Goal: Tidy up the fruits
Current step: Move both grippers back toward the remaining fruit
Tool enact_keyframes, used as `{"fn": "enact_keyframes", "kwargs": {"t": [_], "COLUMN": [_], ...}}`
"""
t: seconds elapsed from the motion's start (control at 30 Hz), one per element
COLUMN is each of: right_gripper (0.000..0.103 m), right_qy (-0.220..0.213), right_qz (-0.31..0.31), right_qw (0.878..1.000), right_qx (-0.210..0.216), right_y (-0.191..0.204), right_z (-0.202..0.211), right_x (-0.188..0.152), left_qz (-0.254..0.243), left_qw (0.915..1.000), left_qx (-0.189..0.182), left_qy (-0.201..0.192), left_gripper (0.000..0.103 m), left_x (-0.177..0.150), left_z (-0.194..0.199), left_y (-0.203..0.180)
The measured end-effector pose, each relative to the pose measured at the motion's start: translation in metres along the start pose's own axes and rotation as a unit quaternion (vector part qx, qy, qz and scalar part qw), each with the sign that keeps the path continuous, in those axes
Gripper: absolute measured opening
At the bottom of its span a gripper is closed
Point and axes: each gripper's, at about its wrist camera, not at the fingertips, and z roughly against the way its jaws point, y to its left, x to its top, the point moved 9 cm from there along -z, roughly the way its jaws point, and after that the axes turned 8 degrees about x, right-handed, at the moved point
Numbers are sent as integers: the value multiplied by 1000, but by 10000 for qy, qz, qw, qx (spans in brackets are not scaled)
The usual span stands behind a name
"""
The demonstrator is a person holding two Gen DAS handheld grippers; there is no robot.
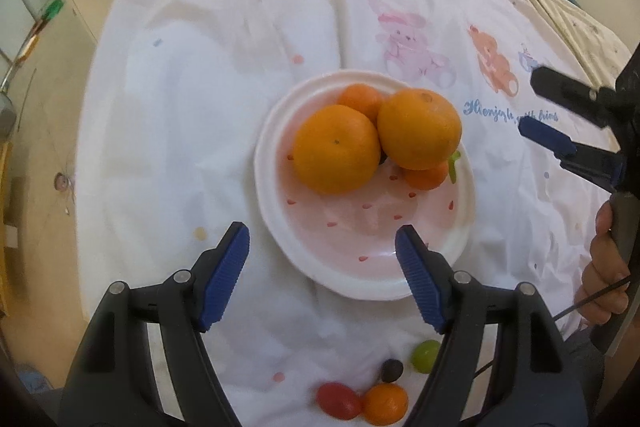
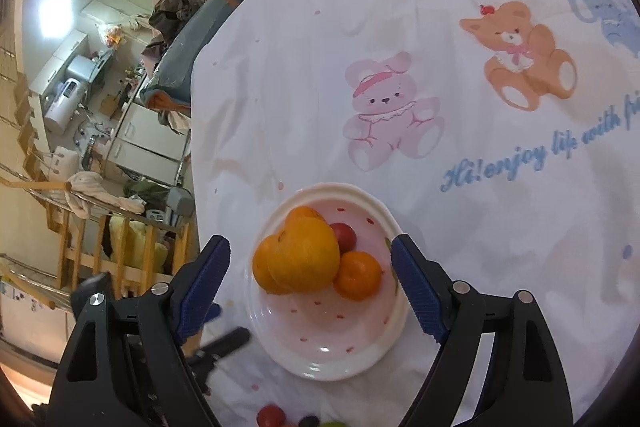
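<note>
A white plate (image 1: pixel 360 279) with pink dots holds two large oranges (image 1: pixel 337 149) (image 1: pixel 420 133) and two small tangerines (image 1: pixel 360 99) (image 1: pixel 426 177). My left gripper (image 1: pixel 322 243) is open and empty above the plate's near rim. On the cloth below it lie a red tomato (image 1: pixel 338 399), a small tangerine (image 1: pixel 386 405), a dark grape (image 1: pixel 391 370) and a green grape (image 1: pixel 425 355). In the right wrist view the plate (image 2: pixel 320 367) also holds a red fruit (image 2: pixel 345 235). My right gripper (image 2: pixel 310 255) is open and empty over the plate and shows in the left wrist view (image 1: pixel 536 107).
A white cloth (image 2: pixel 400 27) printed with bears and blue lettering covers the table. Its left edge (image 2: pixel 194 147) drops off to a cluttered room with wooden racks. The person's hand (image 1: pixel 604 267) holds the right gripper's handle.
</note>
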Motion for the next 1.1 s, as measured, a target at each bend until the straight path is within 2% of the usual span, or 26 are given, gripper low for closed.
{"fn": "enact_keyframes", "kwargs": {"t": [0.3, 0.73, 1.1], "right_gripper": [85, 85, 85], "right_qy": [-117, -224, -277], "right_qz": [74, 182, 308], "right_qw": [9999, 9988, 9974], "right_qx": [-56, -398, -596], "right_y": [12, 18, 27], "right_z": [28, 65, 80], "right_x": [-24, -74, -112], "left_qz": [-99, -225, -375], "left_qw": [9992, 9982, 9960], "left_qx": [178, -39, 36], "left_qy": [-334, -546, -814], "left_gripper": [73, 73, 73], "left_x": [-1, -18, -37], "left_z": [28, 54, 70], "left_y": [16, 9, 9]}}
